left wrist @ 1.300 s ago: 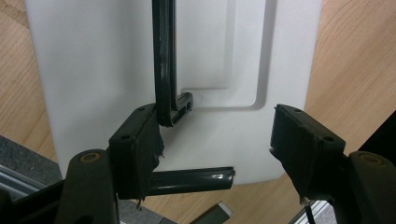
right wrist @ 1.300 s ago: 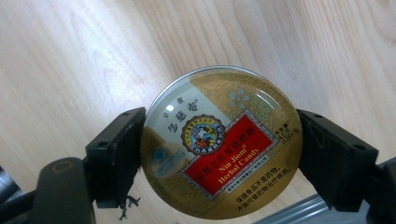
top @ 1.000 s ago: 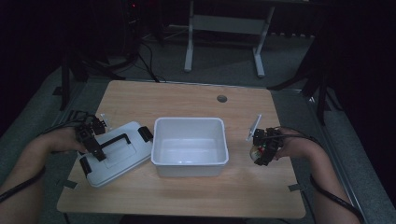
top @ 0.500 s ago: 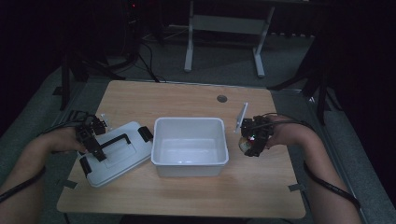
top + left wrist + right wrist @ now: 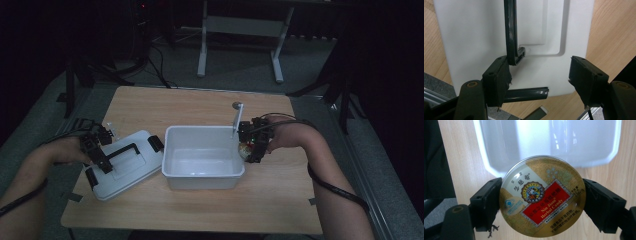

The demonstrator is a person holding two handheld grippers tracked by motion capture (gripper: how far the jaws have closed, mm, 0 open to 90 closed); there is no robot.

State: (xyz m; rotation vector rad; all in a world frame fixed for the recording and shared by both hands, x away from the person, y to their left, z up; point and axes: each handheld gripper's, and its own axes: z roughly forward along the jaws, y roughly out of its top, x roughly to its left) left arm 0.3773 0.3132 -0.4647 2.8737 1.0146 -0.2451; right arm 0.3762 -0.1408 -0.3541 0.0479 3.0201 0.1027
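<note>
My right gripper (image 5: 248,148) is shut on a round gold tin (image 5: 542,195) with a red label, one jaw pressing each side of it. It hangs by the right wall of the white bin (image 5: 172,150), over the wooden table (image 5: 200,107); the bin's rim (image 5: 491,167) lies just beyond the tin. The bin's white lid (image 5: 135,170) rests flat on the table to its left, with a black handle (image 5: 510,32) and black clasps. My left gripper (image 5: 540,77) hovers over the lid's near-left end, open, with the handle's end beside its left jaw and nothing between the pads.
A round cable hole (image 5: 237,105) sits in the table behind the bin. The legs of a metal stand (image 5: 240,50) rise on the floor beyond the table. A person's forearms reach in from both lower corners. Bare wood lies in front of the bin.
The right gripper has carried the tin left and upward, from the table's right side to the bin's right wall. The left gripper and lid have stayed put.
</note>
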